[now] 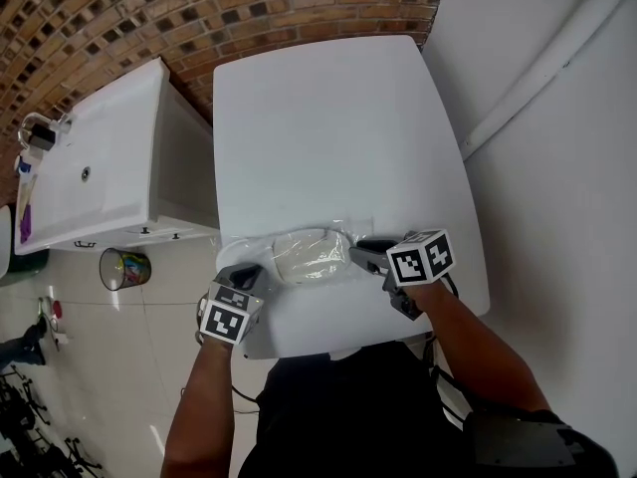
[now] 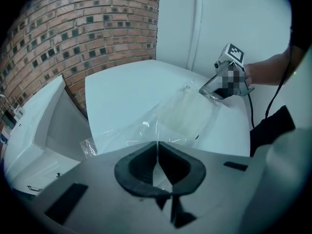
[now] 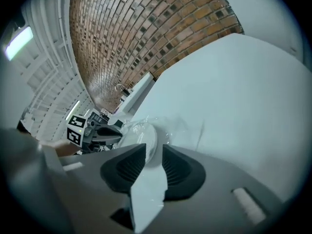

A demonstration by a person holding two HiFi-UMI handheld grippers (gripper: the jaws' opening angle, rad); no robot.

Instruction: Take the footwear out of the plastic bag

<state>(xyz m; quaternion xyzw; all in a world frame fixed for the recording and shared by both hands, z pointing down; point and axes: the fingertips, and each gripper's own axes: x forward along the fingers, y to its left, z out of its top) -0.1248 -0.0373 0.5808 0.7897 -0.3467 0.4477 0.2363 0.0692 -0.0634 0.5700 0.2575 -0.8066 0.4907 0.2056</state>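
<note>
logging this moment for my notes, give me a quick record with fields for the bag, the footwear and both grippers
surface: white table
bag: clear plastic bag, lying flat near the table's near edge
footwear: white footwear, inside the bag
left: left gripper, jaws together, seemingly pinching the film at one end of the bag
right: right gripper, jaws apart at the bag's other end, not clamped on anything
task state: footwear not yet out

Clear plastic bag (image 2: 146, 130), white footwear (image 1: 311, 254), white table (image 1: 328, 127), brown brick wall (image 1: 199, 8).
</note>
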